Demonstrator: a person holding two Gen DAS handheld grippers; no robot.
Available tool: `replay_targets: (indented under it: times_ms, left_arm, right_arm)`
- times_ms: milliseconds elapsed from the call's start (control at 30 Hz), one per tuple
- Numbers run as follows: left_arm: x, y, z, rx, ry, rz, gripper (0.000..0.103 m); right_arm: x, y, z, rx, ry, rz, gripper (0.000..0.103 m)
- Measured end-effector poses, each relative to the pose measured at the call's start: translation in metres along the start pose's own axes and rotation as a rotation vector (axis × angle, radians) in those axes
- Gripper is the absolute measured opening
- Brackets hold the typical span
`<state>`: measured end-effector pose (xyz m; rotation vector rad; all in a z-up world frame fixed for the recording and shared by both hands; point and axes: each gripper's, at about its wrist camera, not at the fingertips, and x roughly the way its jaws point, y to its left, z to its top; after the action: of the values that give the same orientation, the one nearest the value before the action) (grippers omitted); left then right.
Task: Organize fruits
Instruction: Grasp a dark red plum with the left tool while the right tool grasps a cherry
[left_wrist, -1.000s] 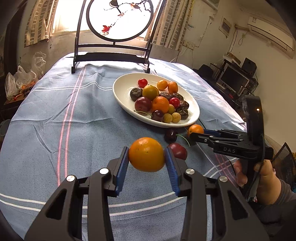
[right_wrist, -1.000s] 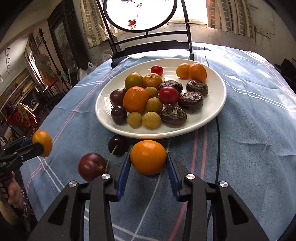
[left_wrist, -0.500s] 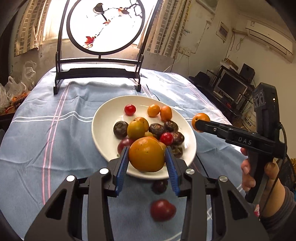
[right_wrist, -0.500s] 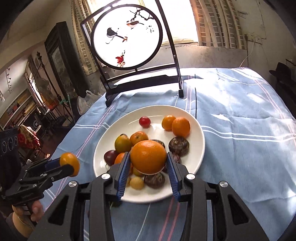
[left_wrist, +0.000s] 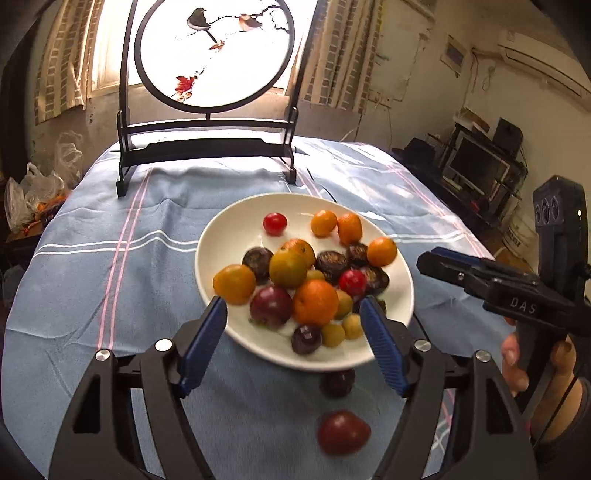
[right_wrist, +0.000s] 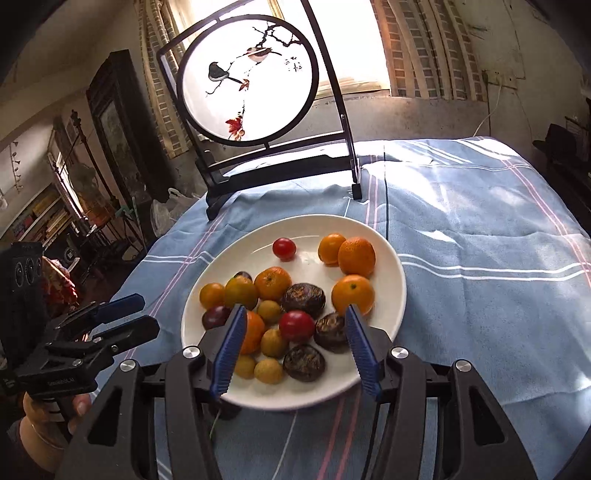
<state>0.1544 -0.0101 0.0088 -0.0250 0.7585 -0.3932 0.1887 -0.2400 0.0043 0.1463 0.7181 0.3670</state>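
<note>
A white plate (left_wrist: 218, 236) (right_wrist: 391, 295) on the blue tablecloth holds several oranges, plums, dark fruits and small yellow fruits. My left gripper (left_wrist: 293, 341) is open and empty over the plate's near left rim; an orange (left_wrist: 234, 283) lies just beyond it. My right gripper (right_wrist: 293, 349) is open and empty over the plate's near side; an orange (right_wrist: 352, 293) lies by its right finger. A red plum (left_wrist: 343, 432) and a dark cherry (left_wrist: 337, 382) lie on the cloth in front of the plate.
A round bird-painting screen on a black stand (left_wrist: 207, 147) (right_wrist: 280, 166) stands behind the plate. The right gripper shows in the left wrist view (left_wrist: 480, 277); the left gripper shows in the right wrist view (right_wrist: 96, 332). Furniture surrounds the table.
Both grippers moved up over the plate and opened. Each let go of its orange, and both oranges now lie on the plate.
</note>
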Motion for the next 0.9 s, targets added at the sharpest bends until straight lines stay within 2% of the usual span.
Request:
replay_targets:
  times_ms: [200,333,500,533,567,667,900]
  left_arm:
    - [-0.01,-0.037,-0.066,0.174,0.097,0.043,0.072]
    - [0.004,-0.048,-0.085,0.21,0.14,0.061,0.072]
    - [0.021,-0.051,-0.083,0.186,0.163,0.077,0.064]
    - [0.023,-0.05,-0.082,0.174,0.163,0.071,0.057]
    - [0.026,-0.049,-0.081,0.165,0.17,0.054,0.041]
    - [0.024,-0.047,-0.082,0.146,0.161,0.037,0.04]
    - [-0.02,-0.02,-0.094,0.039,0.048,0.064,0.04]
  right_arm:
    - [-0.034,-0.003,-0.063,0.012,-0.005,0.004,0.057]
    - [-0.035,-0.013,-0.085,0.052,0.0,-0.008,0.057]
    - [-0.032,-0.017,-0.088,0.067,0.004,-0.004,0.057]
    - [-0.031,-0.017,-0.089,0.071,0.011,-0.005,0.057]
    - [-0.031,-0.017,-0.089,0.071,0.009,-0.008,0.057]
    - [-0.032,-0.016,-0.089,0.063,0.001,-0.005,0.057]
    - [-0.026,0.001,-0.091,-0.011,0.042,-0.01,0.057]
